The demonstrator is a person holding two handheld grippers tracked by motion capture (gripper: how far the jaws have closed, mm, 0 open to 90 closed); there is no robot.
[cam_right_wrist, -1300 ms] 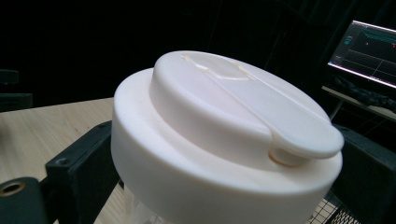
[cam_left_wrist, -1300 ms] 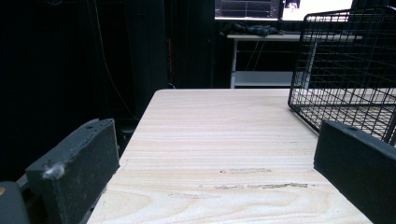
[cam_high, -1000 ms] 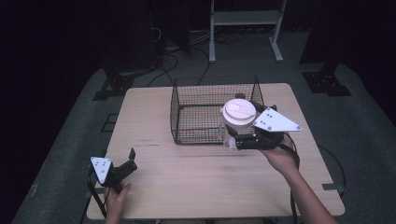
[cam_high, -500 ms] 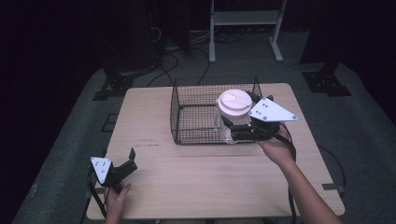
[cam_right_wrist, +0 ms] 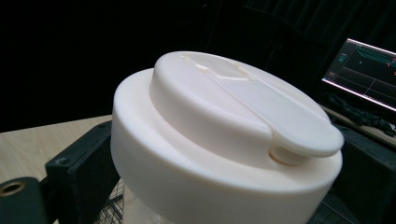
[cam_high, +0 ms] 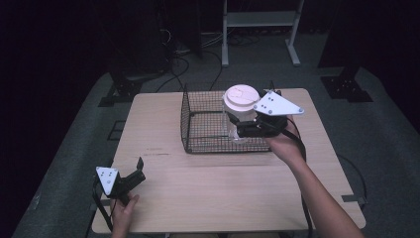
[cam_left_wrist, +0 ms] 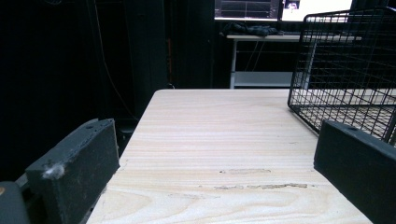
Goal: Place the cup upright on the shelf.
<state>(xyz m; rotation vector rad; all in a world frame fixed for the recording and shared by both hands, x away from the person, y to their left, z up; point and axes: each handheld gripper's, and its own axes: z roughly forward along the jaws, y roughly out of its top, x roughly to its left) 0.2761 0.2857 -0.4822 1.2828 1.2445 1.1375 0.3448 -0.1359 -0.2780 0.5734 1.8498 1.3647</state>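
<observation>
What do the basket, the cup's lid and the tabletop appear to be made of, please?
Basket: thin black wire mesh, probably coated metal, since the wood shows through its open grid.
Lid: smooth, matte cream plastic by the look, with a moulded sip tab; the cup below it looks clear.
Table: pale wood or wood-look laminate, with visible grain lines and a few scuffs.

right hand-held gripper (cam_high: 242, 128) | carried lidded cup (cam_high: 241, 106) farther over wire basket (cam_high: 198, 126) | slightly leftward
</observation>
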